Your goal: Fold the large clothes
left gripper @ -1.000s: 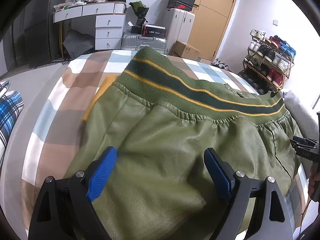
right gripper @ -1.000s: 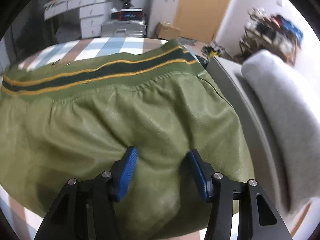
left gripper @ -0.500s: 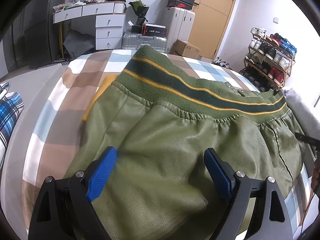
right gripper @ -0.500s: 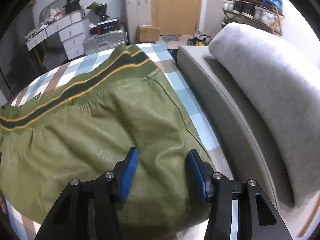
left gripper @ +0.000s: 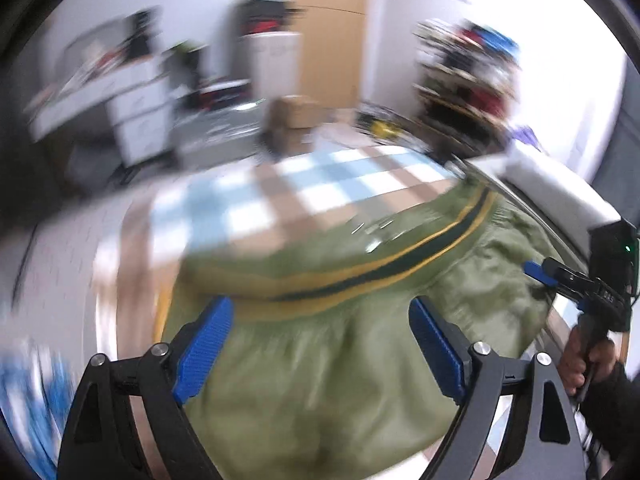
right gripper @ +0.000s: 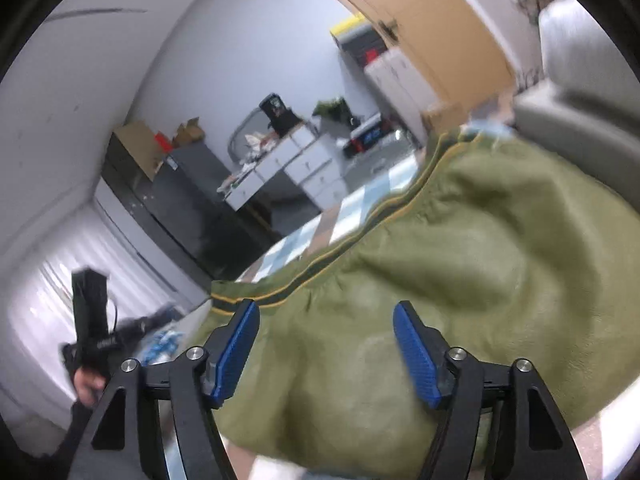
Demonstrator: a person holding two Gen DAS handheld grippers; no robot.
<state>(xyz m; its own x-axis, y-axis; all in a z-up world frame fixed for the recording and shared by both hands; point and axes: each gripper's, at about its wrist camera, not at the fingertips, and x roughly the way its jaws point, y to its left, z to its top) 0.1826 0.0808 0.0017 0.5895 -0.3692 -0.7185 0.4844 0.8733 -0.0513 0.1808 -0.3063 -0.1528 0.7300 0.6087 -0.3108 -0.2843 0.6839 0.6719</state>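
Here the olive-green jacket (left gripper: 320,360) lies folded on the checked bedspread (left gripper: 280,192), filling the near part of the bed, with its right side close to the bed's right edge beside the grey padded bench (left gripper: 560,192). Its long axis runs side to side across the bed. The striped ribbed hem band (left gripper: 380,276), dark green between yellow lines, follows that axis along the far side of the garment, facing the foot of the bed.

The left gripper (left gripper: 320,348) is above the jacket's near left part, its blue pads spread wide, and its jaws have just been opening; nothing is pinched between them, the cloth only shows beyond the gap. The right gripper (right gripper: 326,350) sits over the jacket's near right part, its jaws likewise parted and just opened further, clear of the fabric. The left-wrist view is heavily blurred.
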